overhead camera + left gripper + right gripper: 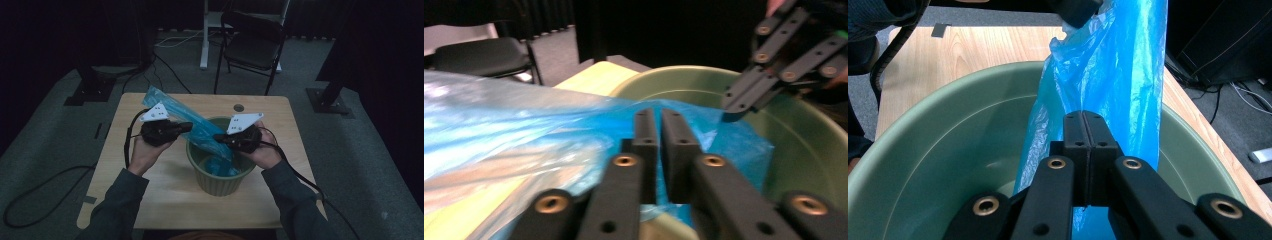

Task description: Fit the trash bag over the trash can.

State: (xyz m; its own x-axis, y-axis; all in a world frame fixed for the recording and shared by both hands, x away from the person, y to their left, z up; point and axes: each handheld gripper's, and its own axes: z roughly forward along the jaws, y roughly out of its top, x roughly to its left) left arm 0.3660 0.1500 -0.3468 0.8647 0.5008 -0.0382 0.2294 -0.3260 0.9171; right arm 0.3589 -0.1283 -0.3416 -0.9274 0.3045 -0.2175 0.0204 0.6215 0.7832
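A pale green round bin [220,184] stands on a wooden table [165,200]. A long blue plastic bag [169,102] slants from the far left down into the bin. My left gripper [187,126] sits at the bin's left rim on the bag. In the left gripper view its jaws [659,114] stand a narrow slit apart over the blue film [499,115], and nothing is pinched between the pads. My right gripper [218,136] hangs over the bin's mouth. In the right gripper view it [1083,116] is shut on a fold of the bag [1118,65] above the bin's hollow [948,140].
A dark folding chair [252,45] and a white desk leg [204,35] stand beyond the table's far edge. Black cables [30,200] trail over the grey carpet at the left. A small round hole [238,107] marks the tabletop behind the bin.
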